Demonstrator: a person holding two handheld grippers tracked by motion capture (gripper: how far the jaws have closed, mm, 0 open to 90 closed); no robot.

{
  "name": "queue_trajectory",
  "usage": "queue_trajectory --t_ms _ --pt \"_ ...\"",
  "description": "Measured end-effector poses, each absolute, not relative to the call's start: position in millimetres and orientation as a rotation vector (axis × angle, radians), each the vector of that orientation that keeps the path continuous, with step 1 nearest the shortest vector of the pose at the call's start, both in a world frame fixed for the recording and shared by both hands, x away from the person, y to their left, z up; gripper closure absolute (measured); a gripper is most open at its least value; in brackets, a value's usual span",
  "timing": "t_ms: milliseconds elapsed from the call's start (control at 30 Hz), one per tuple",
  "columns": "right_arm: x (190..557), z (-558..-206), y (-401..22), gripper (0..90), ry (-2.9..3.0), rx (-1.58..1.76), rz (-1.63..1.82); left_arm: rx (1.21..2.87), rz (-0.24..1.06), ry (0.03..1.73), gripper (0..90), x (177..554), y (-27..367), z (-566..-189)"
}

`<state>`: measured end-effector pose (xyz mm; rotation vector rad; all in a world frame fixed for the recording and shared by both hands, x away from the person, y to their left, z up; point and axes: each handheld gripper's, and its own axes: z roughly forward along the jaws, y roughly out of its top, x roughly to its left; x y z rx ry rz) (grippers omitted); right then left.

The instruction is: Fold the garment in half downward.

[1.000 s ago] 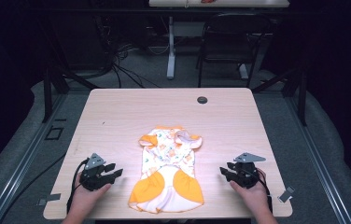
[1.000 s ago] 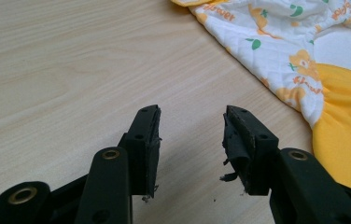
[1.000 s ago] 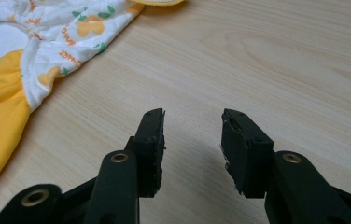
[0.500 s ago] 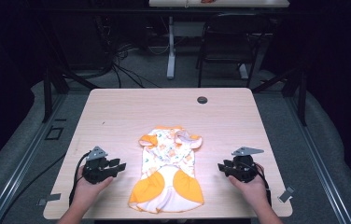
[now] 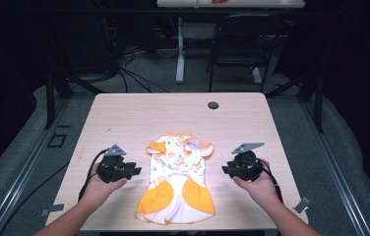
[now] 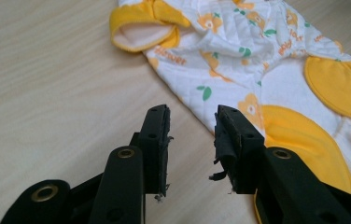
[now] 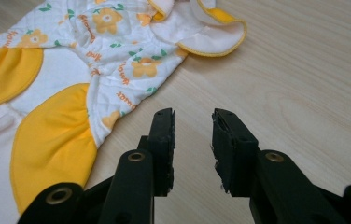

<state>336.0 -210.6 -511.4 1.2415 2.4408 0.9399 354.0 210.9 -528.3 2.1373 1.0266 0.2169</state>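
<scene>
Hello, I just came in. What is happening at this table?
A person sits at a wooden table with a claw in each hand. A small white and orange garment with a flower print lies flat between them. The left claw is at the garment's left side and the right claw at its right. Both are open, aimed at its edges, and hold nothing. A small dark disc lies at the far edge.

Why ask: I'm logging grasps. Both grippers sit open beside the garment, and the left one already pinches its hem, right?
No. The left gripper pinches nothing: the left gripper view shows bare table between its open jaws, the garment just beyond. Both grippers are open beside it.
</scene>
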Motion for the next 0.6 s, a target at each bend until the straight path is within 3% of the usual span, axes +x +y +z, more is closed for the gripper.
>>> queue_trajectory --t_ms 600 --pt "399 -501 -155 74.0 2.464 1.106 0.949 2.198 0.297 0.971 68.0 424 176 -516"
